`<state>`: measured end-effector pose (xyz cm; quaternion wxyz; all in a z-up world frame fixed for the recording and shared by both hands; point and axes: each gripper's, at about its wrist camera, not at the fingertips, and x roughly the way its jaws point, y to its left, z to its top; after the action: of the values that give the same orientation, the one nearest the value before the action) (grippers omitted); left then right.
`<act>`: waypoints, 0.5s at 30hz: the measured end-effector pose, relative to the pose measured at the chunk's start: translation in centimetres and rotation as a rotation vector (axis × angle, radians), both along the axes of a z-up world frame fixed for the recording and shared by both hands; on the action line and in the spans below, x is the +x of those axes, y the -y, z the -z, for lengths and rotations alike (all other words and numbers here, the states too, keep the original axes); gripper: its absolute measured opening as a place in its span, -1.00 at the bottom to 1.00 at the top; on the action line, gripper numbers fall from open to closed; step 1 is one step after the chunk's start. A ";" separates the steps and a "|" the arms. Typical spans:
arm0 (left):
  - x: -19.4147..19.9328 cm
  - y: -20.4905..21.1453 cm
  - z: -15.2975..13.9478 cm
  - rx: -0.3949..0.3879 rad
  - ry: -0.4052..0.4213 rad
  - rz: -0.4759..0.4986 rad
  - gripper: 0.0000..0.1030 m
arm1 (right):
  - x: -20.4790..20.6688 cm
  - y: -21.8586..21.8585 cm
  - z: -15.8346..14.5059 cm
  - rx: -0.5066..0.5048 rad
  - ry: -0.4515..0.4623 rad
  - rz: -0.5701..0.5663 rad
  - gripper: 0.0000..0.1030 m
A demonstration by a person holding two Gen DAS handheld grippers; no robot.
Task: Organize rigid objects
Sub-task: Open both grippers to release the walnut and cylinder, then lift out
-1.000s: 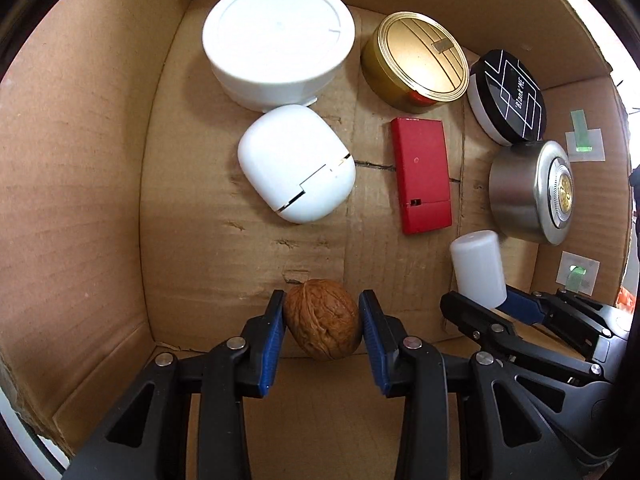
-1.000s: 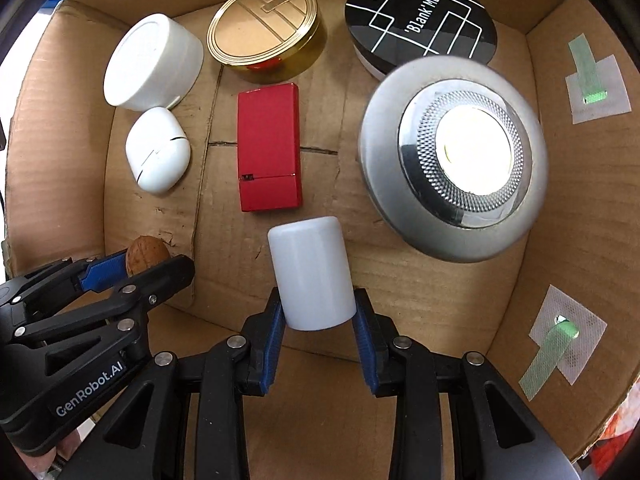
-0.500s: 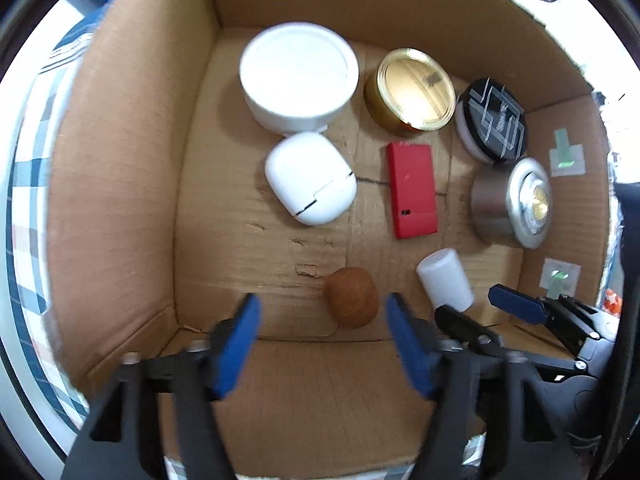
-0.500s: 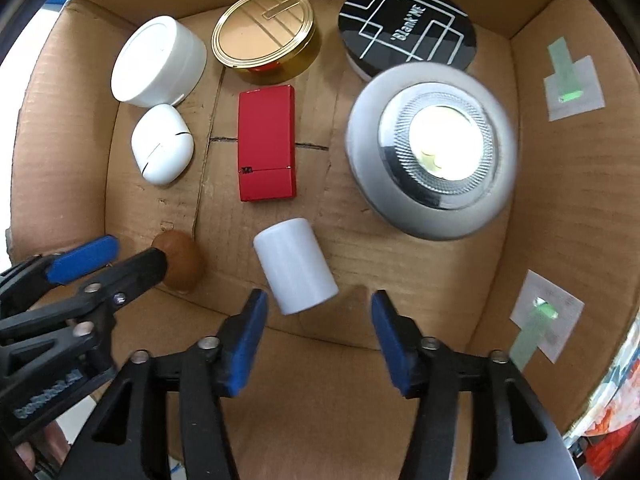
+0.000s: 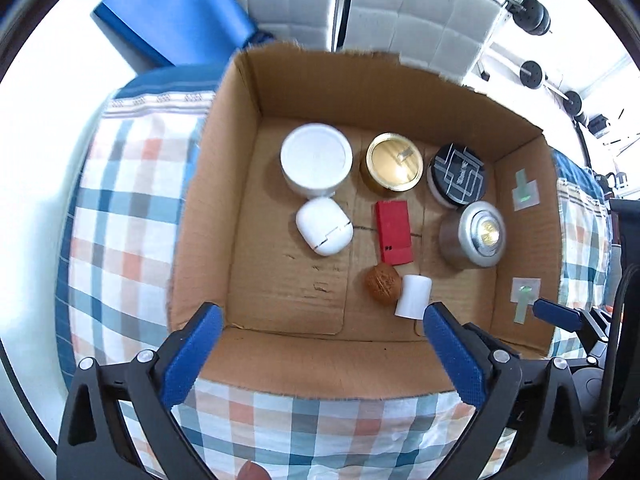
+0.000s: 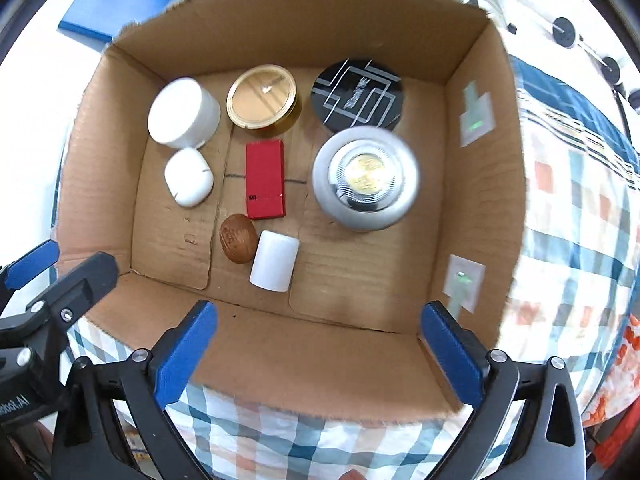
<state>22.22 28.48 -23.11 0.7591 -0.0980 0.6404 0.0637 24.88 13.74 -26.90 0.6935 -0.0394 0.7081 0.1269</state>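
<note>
Inside an open cardboard box [image 5: 224, 200] [image 6: 480, 160], a brown walnut [image 5: 382, 282] [image 6: 238, 239] lies on the floor touching a white cylinder [image 5: 414, 296] [image 6: 275, 261] that lies on its side. My left gripper [image 5: 320, 316] hangs high above the box's near wall, its jaws opening wide with nothing between them. The right gripper [image 6: 320, 312] hangs beside it at the same height, its jaws also opening and empty. Both point straight down. The walnut and the cylinder lie free, well below the blue pads.
Also in the box: a white round tub [image 5: 316, 158], a white rounded case [image 5: 324, 226], a gold tin [image 5: 394, 162], a red flat box [image 5: 394, 232], a black-lidded jar [image 5: 458, 174] and a silver puck light [image 5: 476, 234]. The box stands on a checked cloth [image 5: 120, 200].
Both grippers let go, the left of the walnut and the right of the white cylinder, opened wide and rose out of the box. The two objects now lie side by side.
</note>
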 end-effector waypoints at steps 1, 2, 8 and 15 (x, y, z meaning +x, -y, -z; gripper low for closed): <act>-0.2 0.1 -0.6 0.006 0.013 -0.002 1.00 | -0.1 0.6 -0.5 0.000 0.010 0.008 1.00; -0.4 0.2 -1.3 0.012 0.025 -0.002 1.00 | -0.1 1.2 -1.0 0.002 0.020 0.014 1.00; -2.6 1.7 -5.2 0.085 0.108 0.019 1.00 | -2.7 3.4 -5.7 0.025 0.105 0.042 1.00; -6.6 3.7 -11.5 0.132 0.231 0.010 1.00 | -7.1 6.6 -12.8 0.062 0.244 0.089 1.00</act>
<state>15.63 24.78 -11.59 0.8328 -0.0512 0.5438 0.0900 17.81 7.14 -14.07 0.7804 -0.0017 0.6151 0.1121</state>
